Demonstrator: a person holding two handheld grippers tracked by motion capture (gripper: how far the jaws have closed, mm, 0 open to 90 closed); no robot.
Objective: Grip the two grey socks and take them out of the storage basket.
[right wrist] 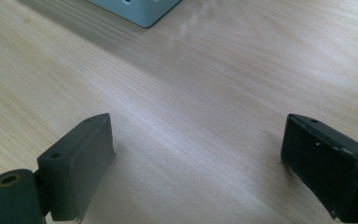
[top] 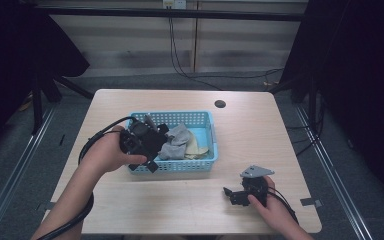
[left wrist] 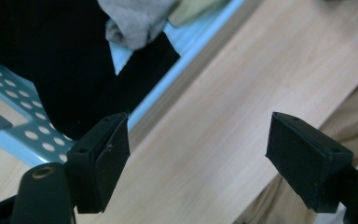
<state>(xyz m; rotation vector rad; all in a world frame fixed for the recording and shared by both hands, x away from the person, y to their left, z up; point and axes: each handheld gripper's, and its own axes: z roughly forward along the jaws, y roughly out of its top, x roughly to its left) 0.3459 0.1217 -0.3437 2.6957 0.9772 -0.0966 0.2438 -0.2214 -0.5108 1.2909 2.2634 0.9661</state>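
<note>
— So, what stood on the table point(top: 260, 135)?
— A light-blue perforated basket point(top: 200, 165) sat at its middle, with black cloth point(left wrist: 51, 60), a crumpled grey garment point(top: 176, 141) and a pale yellowish piece point(top: 196, 146) heaped inside.
— And the grippers?
— The left gripper point(left wrist: 198, 144) hung over the basket's near-left corner, jaws wide, empty. The right gripper point(right wrist: 196, 163) rested near the table's front edge, jaws wide too.

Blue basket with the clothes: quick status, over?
Left gripper open, empty, at the blue basket near edge. Right gripper open, low over bare table. Black, grey and beige cloth inside. Nothing blocking.
</note>
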